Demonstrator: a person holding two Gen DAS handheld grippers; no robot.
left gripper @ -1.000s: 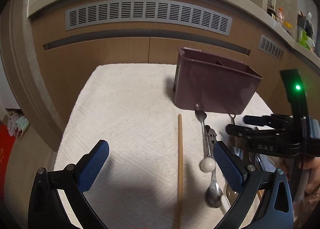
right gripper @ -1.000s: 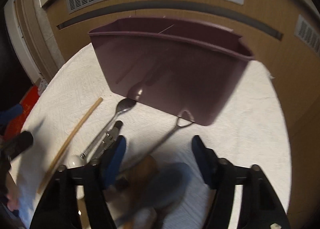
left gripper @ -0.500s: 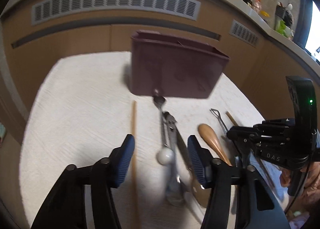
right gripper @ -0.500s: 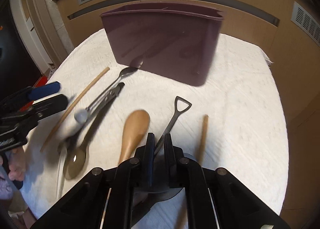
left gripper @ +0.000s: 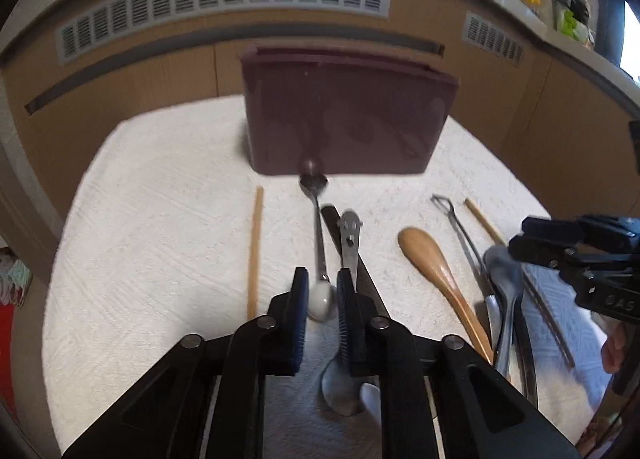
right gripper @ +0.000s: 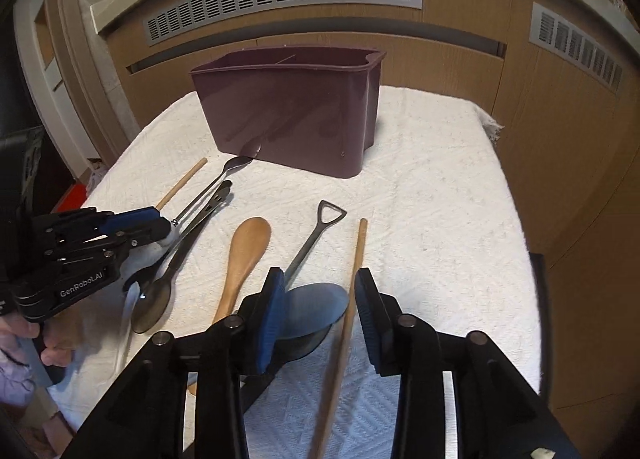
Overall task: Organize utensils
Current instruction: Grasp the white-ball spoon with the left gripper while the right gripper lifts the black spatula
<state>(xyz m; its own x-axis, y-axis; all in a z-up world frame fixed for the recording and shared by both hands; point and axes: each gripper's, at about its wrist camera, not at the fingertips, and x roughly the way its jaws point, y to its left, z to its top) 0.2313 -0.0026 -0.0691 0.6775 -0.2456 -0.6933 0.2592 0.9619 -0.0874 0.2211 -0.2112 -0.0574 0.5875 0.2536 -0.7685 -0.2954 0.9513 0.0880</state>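
The left gripper (left gripper: 322, 301) had its jaws drawn in around the white ball end of a slim metal spoon (left gripper: 320, 235), and the danger I saw was that round knob squirting out from between the pads (it looked smooth), dropping the spoon onto the white towel (left gripper: 160, 243). The right gripper (right gripper: 320, 311) stood parted and holding nothing, its fingers straddling the shovel-handled spoon (right gripper: 310, 247) and a wooden chopstick (right gripper: 352, 287). The maroon utensil caddy (right gripper: 292, 115) stood well beyond both, with a wooden spoon (right gripper: 242, 259) lying between the two grippers.
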